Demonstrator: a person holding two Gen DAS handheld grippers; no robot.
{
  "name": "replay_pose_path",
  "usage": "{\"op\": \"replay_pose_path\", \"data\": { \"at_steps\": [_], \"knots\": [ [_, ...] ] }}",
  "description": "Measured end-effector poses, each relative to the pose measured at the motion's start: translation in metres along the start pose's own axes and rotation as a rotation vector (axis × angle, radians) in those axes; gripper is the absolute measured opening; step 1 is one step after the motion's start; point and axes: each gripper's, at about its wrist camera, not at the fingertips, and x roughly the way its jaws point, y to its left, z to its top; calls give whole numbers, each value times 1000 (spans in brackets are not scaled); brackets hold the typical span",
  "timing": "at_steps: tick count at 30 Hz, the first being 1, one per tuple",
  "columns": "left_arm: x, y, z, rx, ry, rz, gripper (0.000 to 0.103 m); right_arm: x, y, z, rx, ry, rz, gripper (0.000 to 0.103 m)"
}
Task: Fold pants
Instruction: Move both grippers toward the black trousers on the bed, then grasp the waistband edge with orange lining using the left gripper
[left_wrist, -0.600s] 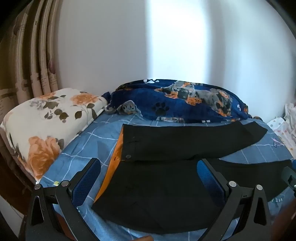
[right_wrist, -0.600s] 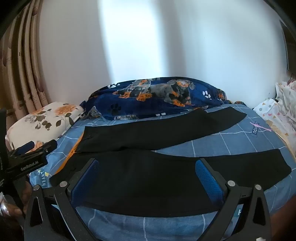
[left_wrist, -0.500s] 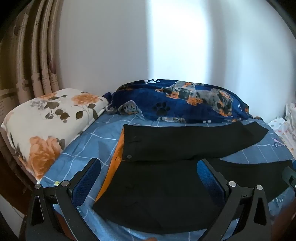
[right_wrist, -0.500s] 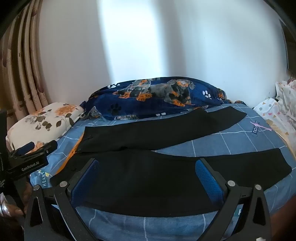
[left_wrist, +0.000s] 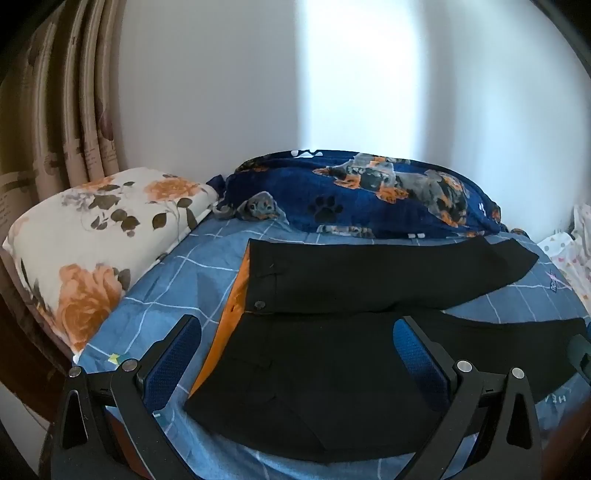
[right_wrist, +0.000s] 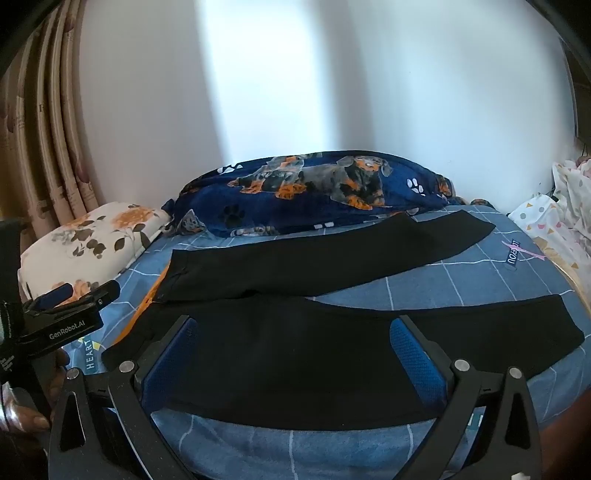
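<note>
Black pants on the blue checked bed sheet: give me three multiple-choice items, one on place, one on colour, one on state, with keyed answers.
1. Where does the floral white-and-orange pillow lie from the black pants?
A left
B right
C on them

2. What colour is the lining at the waistband?
A green
B orange
C white

3. How do the legs lie?
A stacked
B spread apart
C rolled

Answers:
A, the floral white-and-orange pillow lies left of the black pants.
B, the lining shows orange.
B, blue checked bed sheet shows between the legs.

The bed (right_wrist: 461, 291), sheeted in blue check, carries black pants (right_wrist: 314, 343) spread flat, a floral pillow (left_wrist: 92, 240) at ten o'clock and a dog-print blanket (right_wrist: 314, 192) at twelve
</note>
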Motion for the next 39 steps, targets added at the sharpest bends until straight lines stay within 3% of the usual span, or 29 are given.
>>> {"op": "replay_pose_path", "data": {
  "at_steps": [23, 25, 29, 33, 39],
  "knots": [
    [32, 11, 0, -10, 86, 15, 103, 14, -10, -6, 7, 27, -19, 103],
    [40, 19, 2, -25, 87, -13, 103, 18, -9, -8, -7, 42, -24, 103],
    [63, 35, 15, -6, 92, -43, 103, 20, -6, -1, -37, 48, 4, 103],
    [107, 61, 39, 13, 163, -102, 103, 29, -4, 4, -63, 49, 15, 103],
    [186, 105, 69, -104, 259, -229, 91, 59, -12, 2, -29, 121, 33, 103]
  ]
}}
